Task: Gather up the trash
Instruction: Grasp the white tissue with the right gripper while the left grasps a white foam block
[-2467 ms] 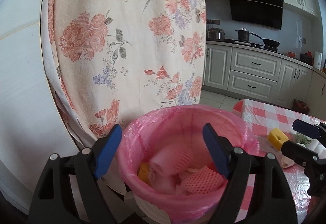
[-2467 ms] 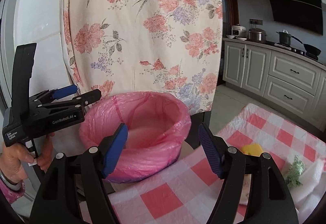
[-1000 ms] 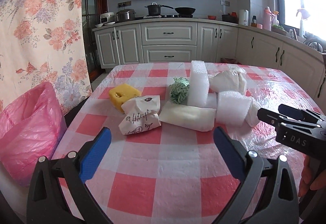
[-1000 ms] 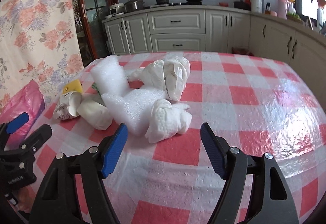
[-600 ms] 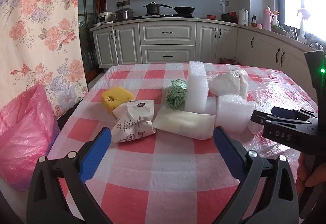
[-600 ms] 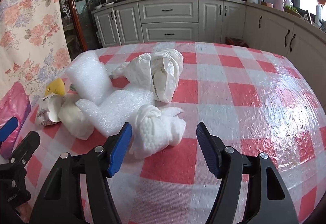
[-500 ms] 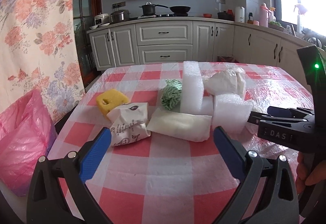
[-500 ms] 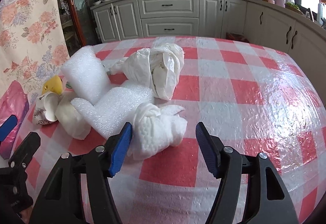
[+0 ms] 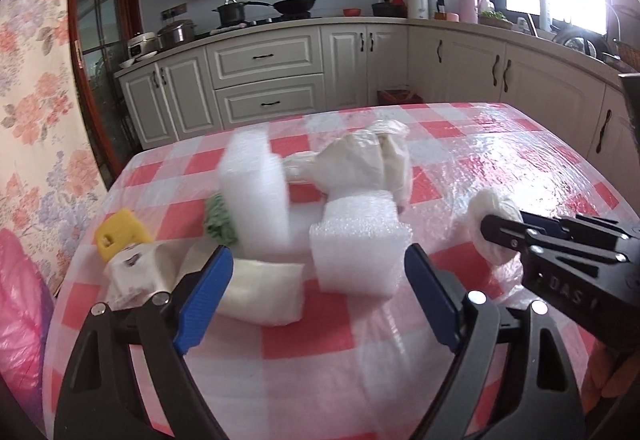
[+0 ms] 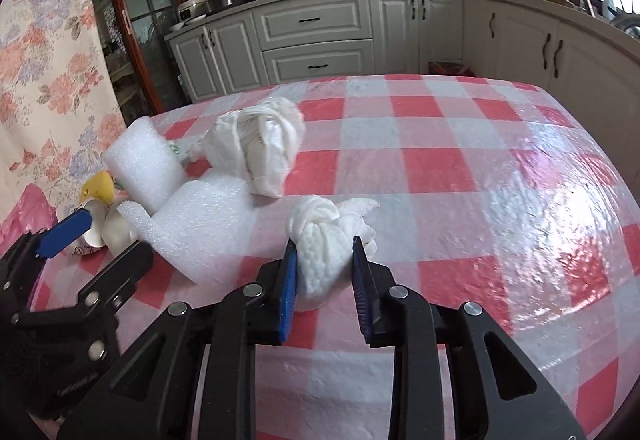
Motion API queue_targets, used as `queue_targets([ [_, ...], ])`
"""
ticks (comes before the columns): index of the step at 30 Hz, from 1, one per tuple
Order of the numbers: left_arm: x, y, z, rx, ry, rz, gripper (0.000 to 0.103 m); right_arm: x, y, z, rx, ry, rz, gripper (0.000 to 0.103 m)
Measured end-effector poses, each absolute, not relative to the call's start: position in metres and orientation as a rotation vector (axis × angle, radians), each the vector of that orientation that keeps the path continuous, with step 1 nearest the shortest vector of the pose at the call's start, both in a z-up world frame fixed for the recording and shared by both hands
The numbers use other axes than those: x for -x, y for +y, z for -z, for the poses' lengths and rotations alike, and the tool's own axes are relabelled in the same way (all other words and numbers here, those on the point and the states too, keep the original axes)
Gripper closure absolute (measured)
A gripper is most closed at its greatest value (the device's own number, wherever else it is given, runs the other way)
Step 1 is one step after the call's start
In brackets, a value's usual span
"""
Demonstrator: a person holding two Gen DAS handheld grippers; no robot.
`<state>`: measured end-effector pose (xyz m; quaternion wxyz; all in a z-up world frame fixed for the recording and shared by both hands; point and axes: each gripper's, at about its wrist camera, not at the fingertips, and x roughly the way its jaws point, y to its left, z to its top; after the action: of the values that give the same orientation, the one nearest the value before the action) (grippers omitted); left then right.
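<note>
While your left gripper (image 9: 318,290) gapes before the foam block (image 9: 359,245), your right gripper (image 10: 325,278) clamps the knotted white wad (image 10: 330,236).

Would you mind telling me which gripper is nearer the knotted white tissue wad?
Right gripper: its fingers clamp the tissue wad. The left gripper hangs open beside it.

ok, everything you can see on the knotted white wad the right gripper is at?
The knotted white wad looks like crumpled tissue or thin plastic twisted into a knot, with a loose tail pointing right. It lies on the checked tablecloth, apart from the foam pieces to its left. The right gripper has its blue pads pressed against both sides of its near end. The left wrist view shows it partly hidden behind that gripper.
</note>
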<state>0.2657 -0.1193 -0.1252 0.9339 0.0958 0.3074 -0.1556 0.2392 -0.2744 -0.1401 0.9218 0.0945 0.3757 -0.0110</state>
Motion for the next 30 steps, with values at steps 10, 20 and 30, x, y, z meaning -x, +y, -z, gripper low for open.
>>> queue_targets([
  [10, -0.28, -0.157, 0.129, -0.201, 0.65, 0.394, 0.023, -0.219, -0.298, 0.137, -0.263, 0.726, 0.045, 0.076],
  [20, -0.292, -0.179, 0.136, -0.192, 0.7, 0.37, 0.023, -0.207, -0.324, 0.13, -0.315, 0.686, 0.091, 0.076],
  [30, -0.304, -0.177, 0.142, -0.181, 0.752, 0.344, 0.049, -0.203, -0.318, 0.132, -0.303, 0.69, 0.079, 0.076],
])
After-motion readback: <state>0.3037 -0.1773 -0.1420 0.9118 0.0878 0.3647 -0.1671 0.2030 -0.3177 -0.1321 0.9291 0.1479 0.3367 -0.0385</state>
